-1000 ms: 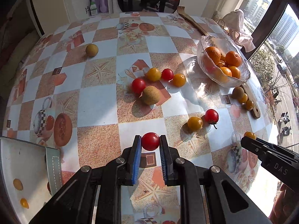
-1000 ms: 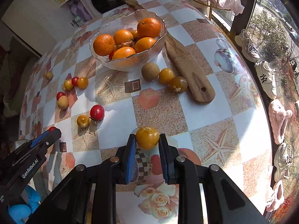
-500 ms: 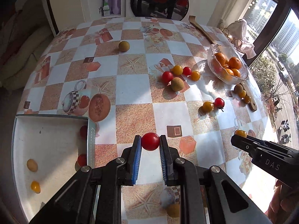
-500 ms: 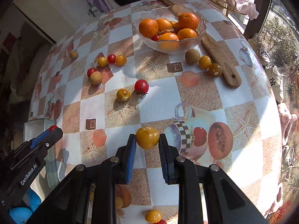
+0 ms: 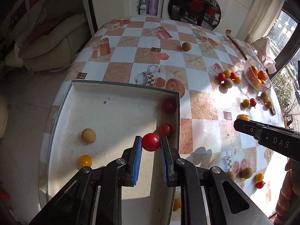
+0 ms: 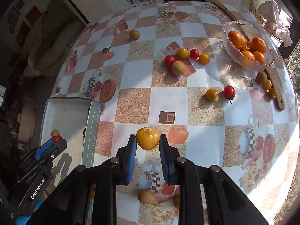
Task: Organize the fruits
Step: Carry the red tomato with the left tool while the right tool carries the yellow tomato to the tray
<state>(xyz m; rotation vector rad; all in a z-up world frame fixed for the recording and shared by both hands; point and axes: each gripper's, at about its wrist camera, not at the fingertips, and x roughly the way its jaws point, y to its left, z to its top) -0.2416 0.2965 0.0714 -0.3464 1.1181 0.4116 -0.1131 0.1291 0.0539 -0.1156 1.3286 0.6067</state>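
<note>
My left gripper [image 5: 150, 142] is shut on a red tomato [image 5: 151, 141] and holds it above the right side of the white tray [image 5: 121, 88]. In the tray lie two red tomatoes [image 5: 165, 129], a tan round fruit [image 5: 88, 135] and a small yellow tomato [image 5: 85, 160]. My right gripper [image 6: 148, 139] is shut on a yellow tomato [image 6: 148, 138] above the table, to the right of the tray [image 6: 92, 118]. The left gripper [image 6: 56, 140] shows at the lower left of the right wrist view.
A glass bowl [image 6: 249, 63] of oranges stands at the far right beside a wooden board [image 6: 275, 86]. Loose red, yellow and tan fruits [image 6: 178, 67] lie across the checked tablecloth. More fruits [image 6: 146, 196] lie near the front edge. A sofa [image 5: 50, 43] stands beyond the table's left edge.
My left gripper has carried the red tomato leftwards from over the tablecloth to over the tray. My right gripper has pulled back and left with the yellow tomato, away from the bowl.
</note>
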